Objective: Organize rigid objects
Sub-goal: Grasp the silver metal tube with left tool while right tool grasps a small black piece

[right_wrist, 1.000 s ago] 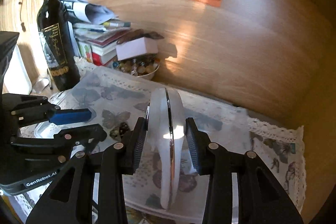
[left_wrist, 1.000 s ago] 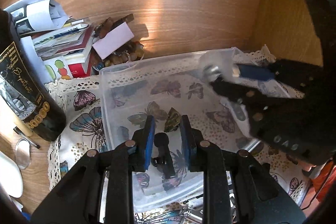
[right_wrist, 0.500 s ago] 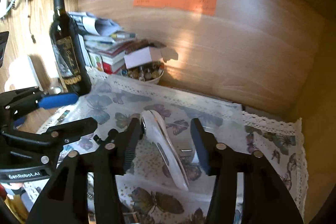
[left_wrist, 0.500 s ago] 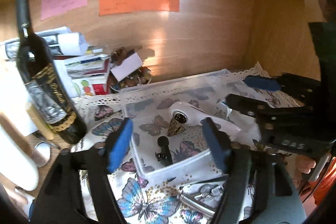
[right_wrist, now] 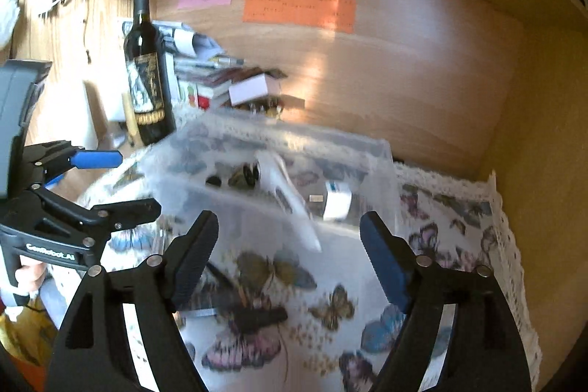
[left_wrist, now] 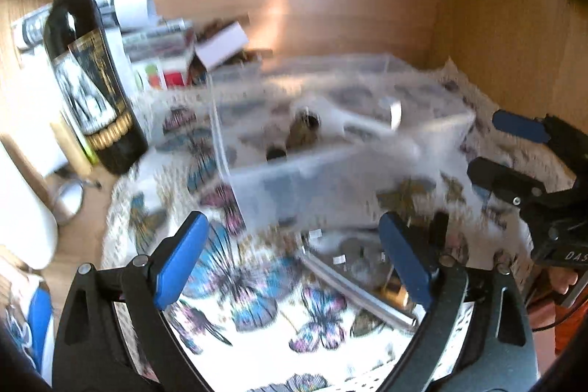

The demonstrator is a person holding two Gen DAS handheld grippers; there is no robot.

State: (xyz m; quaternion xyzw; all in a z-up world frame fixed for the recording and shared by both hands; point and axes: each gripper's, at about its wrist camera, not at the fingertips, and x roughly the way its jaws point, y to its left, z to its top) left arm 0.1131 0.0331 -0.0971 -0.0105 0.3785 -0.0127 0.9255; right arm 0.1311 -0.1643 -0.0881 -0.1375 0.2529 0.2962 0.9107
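Observation:
A clear plastic box [left_wrist: 330,168] stands on the butterfly cloth; it also shows in the right wrist view [right_wrist: 279,193]. Inside lie a white curved device [left_wrist: 352,120], also seen in the right wrist view [right_wrist: 290,197], and small dark pieces [right_wrist: 235,177]. My left gripper [left_wrist: 294,256] is open and empty, in front of the box over loose metal items [left_wrist: 360,285]. My right gripper [right_wrist: 290,256] is open and empty, in front of the box. Each gripper shows in the other's view, the right [left_wrist: 514,149] and the left [right_wrist: 106,179].
A dark wine bottle [left_wrist: 92,76] stands left of the box, also in the right wrist view [right_wrist: 147,76]. Papers, books and a white card [left_wrist: 220,45] are piled behind it. The wooden back wall [right_wrist: 367,68] and side wall enclose the desk; a shelf runs overhead.
My right gripper let go of the white device into the box and opened wide. My left gripper released the small black piece, opened and drew back. Both pulled away from the box.

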